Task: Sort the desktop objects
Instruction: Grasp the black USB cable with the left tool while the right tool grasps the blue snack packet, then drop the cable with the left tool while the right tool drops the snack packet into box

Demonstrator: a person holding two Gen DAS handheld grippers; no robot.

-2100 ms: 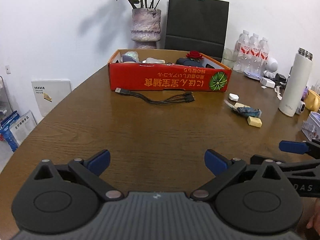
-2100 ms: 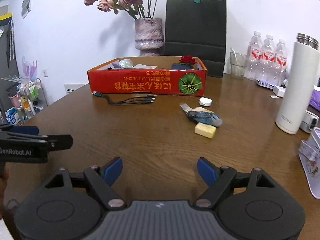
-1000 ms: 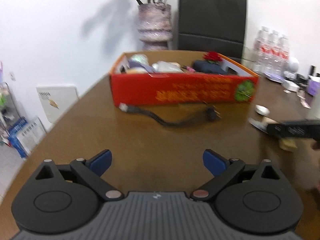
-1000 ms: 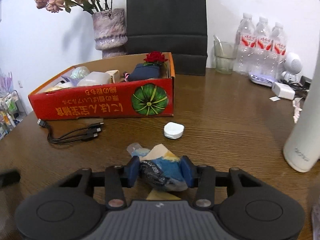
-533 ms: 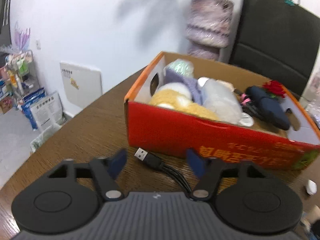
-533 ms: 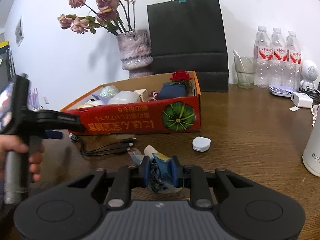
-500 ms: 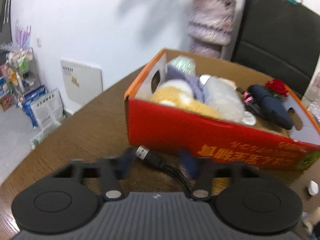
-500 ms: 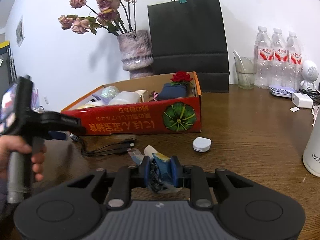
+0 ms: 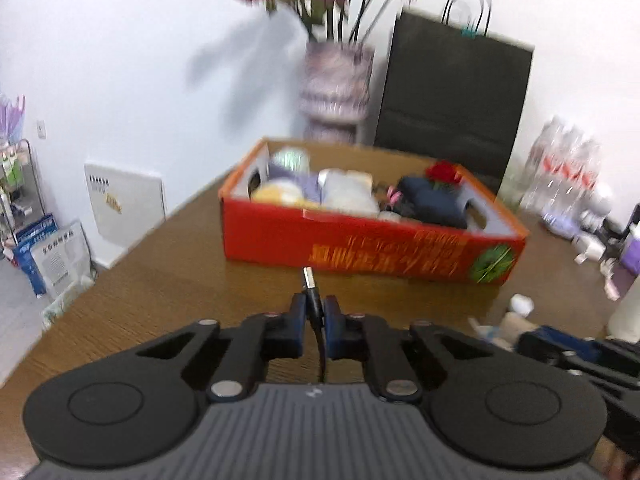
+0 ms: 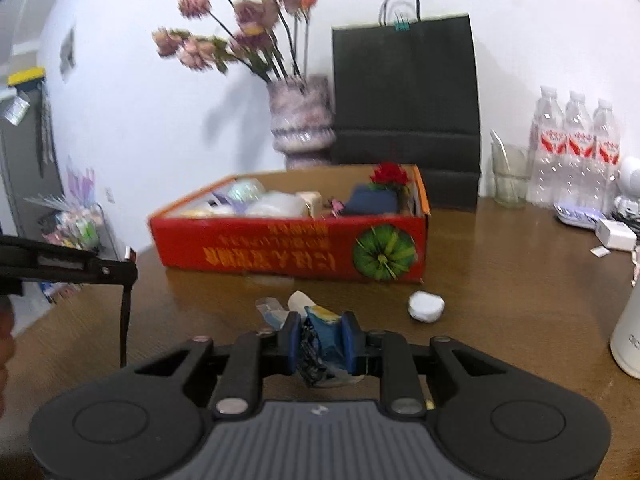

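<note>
Left gripper [image 9: 315,320] is clamped on a black cable [image 9: 313,307] just behind its USB plug, which points toward the red box [image 9: 360,248]; the rest of the cable hangs below. Right gripper [image 10: 321,342] pinches a crumpled blue packet [image 10: 322,340] above the table [image 10: 500,280]. A white case [image 10: 426,306] lies near the box's front. Vase [image 10: 302,120] and black bag [image 10: 404,88] stand behind the box.

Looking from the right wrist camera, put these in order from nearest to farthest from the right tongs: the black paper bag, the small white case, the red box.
1. Small white case, on the table just ahead and to the right of the right tongs.
2. Red box, farther back, mid-table.
3. Black paper bag, standing behind the box by the wall.
</note>
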